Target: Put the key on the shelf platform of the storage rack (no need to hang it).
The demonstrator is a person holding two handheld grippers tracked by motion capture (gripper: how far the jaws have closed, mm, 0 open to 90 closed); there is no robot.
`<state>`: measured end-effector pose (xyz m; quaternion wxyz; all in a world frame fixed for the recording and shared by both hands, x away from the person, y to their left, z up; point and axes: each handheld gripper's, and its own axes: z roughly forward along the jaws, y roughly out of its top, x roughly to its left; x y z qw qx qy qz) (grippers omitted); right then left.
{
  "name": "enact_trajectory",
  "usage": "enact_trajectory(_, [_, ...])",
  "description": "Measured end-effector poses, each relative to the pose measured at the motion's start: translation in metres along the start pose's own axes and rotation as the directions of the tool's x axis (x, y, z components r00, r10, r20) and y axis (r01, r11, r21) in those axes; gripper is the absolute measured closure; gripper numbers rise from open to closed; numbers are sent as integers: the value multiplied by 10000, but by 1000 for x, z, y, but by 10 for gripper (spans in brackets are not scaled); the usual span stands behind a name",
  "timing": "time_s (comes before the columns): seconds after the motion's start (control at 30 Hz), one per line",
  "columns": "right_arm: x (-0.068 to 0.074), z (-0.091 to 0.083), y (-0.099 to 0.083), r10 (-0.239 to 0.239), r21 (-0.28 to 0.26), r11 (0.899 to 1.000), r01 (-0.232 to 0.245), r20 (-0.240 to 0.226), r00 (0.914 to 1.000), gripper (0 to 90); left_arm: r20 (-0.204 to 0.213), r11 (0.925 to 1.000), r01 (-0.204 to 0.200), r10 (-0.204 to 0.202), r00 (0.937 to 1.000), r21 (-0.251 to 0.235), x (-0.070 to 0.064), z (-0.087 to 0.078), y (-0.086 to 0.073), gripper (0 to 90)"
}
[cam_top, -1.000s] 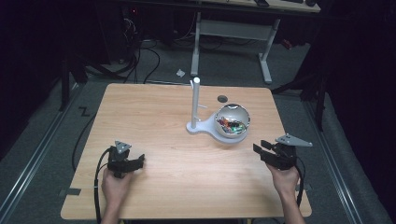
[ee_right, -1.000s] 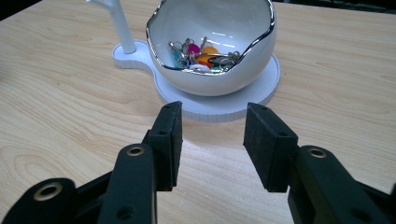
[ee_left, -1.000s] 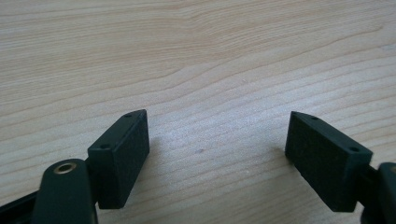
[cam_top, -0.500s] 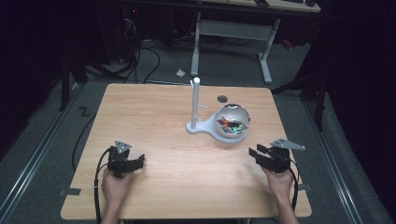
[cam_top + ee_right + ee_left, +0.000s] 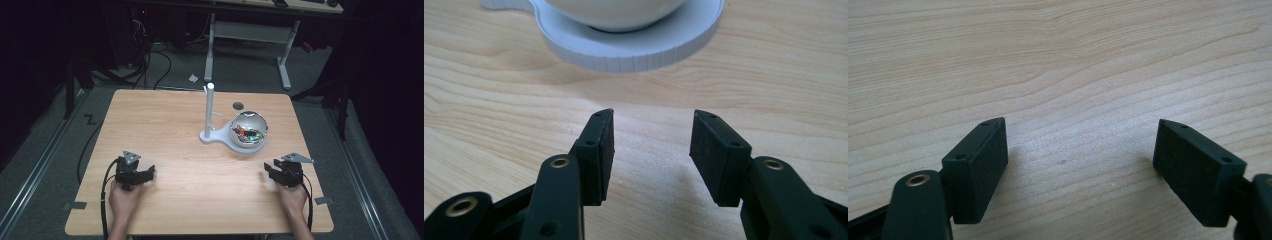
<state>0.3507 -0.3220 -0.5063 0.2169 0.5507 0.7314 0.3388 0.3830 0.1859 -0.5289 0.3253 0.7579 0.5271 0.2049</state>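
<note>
A shiny bowl (image 5: 249,131) holding several small colourful items sits on a white stand base (image 5: 220,137) with an upright white post (image 5: 209,107), right of the table's middle. My left gripper (image 5: 145,173) rests low at the front left of the wooden table (image 5: 165,125), open, with bare wood between its jaws (image 5: 1080,150). My right gripper (image 5: 268,171) sits at the front right, open and holding nothing (image 5: 651,142). In the right gripper view the white base (image 5: 634,47) and the bowl's underside (image 5: 616,12) lie a short way ahead.
A small dark round mark (image 5: 238,106) lies behind the bowl near the far edge. A white desk frame (image 5: 250,35) and cables (image 5: 150,60) stand on the floor beyond the table. Bare wood spans the left half and front middle.
My right gripper has moved down and left toward the table's front, coming to rest lower on the wood. The left gripper has stayed put.
</note>
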Motion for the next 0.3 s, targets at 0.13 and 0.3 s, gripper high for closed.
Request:
enact_trajectory(0.13, [2,9,-8,-269,432,9988,249,461,9986,514,1,10000,-5,5,10000,17,0,0,0,224])
enact_trajectory(0.3, [3,10,-7,-406,447,9983,380,590,9974,504,-25,10000,44,-44,10000,-13,0,0,0,225])
